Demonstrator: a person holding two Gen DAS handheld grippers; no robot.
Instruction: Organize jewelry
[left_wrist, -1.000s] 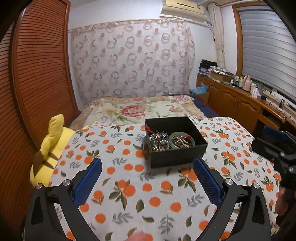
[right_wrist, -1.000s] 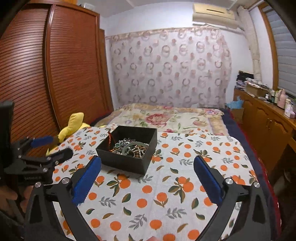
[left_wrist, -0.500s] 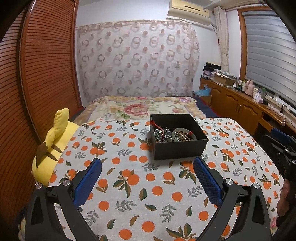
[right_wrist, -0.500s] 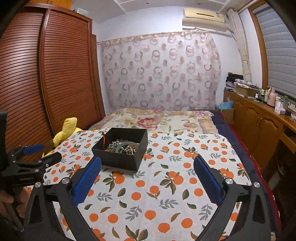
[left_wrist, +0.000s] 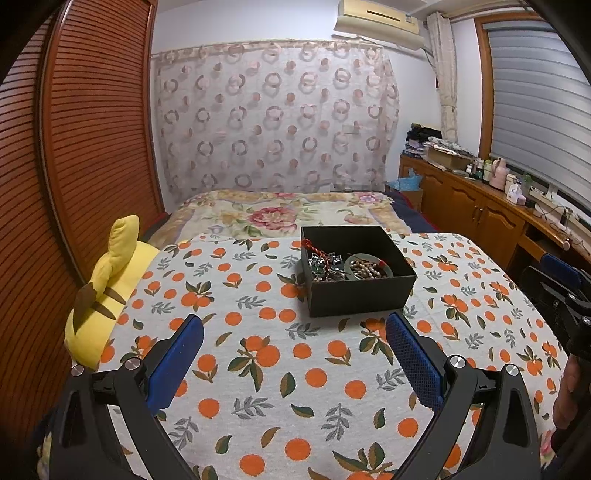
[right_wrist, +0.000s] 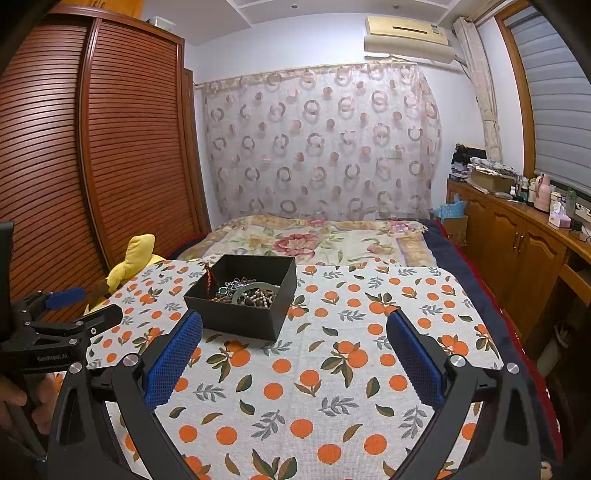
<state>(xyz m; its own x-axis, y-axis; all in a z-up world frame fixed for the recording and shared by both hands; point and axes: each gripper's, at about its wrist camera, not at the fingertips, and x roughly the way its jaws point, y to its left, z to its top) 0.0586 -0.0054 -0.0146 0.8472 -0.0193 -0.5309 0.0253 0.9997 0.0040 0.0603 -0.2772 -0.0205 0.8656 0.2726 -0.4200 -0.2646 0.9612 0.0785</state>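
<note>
A black open box (left_wrist: 356, 291) stands on the orange-print cloth (left_wrist: 258, 369). It holds a tangle of jewelry (left_wrist: 332, 264): a red cord, silvery chains, a green bangle and brown beads. The box also shows in the right wrist view (right_wrist: 240, 314) with the jewelry (right_wrist: 247, 291) inside. My left gripper (left_wrist: 294, 328) is open and empty, short of the box and above the cloth. My right gripper (right_wrist: 294, 325) is open and empty, to the right of the box. The left gripper also shows at the left edge of the right wrist view (right_wrist: 79, 306).
A yellow plush toy (left_wrist: 107, 291) lies at the cloth's left edge. A floral bedspread (left_wrist: 280, 214) lies beyond the box. A slatted wooden wardrobe (left_wrist: 74, 147) stands on the left. Wooden cabinets (left_wrist: 480, 214) with clutter run along the right wall.
Both grippers have pulled back and risen away from the box, which looks smaller and farther. Both stay open and empty.
</note>
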